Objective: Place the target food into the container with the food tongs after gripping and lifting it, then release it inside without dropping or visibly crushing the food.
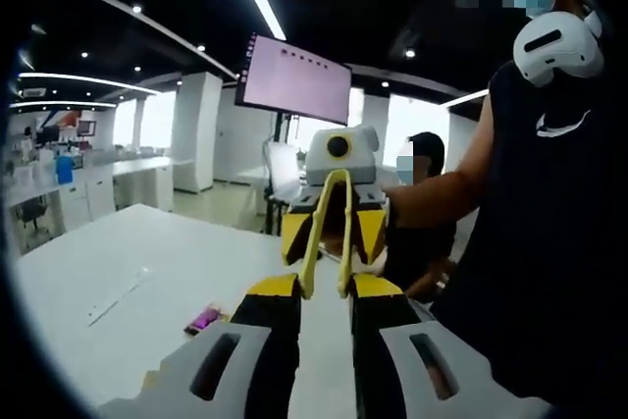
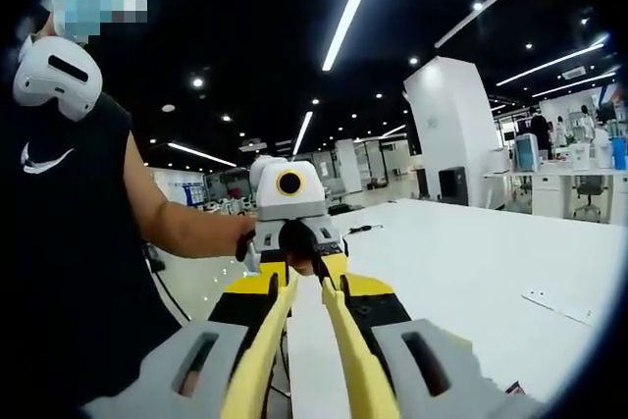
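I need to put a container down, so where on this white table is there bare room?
Free: the white table past the white strip and purple packet, up to its far edge; in the right gripper view, the wide stretch beside the yellow tongs. Crowded: around the tongs.

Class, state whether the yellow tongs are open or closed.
Open: the yellow tongs show a clear gap between their two arms, nothing gripped.

Smooth yellow plastic tongs (image 2: 294, 340); glossy white table (image 1: 147, 272); matt black shirt (image 1: 549, 242).
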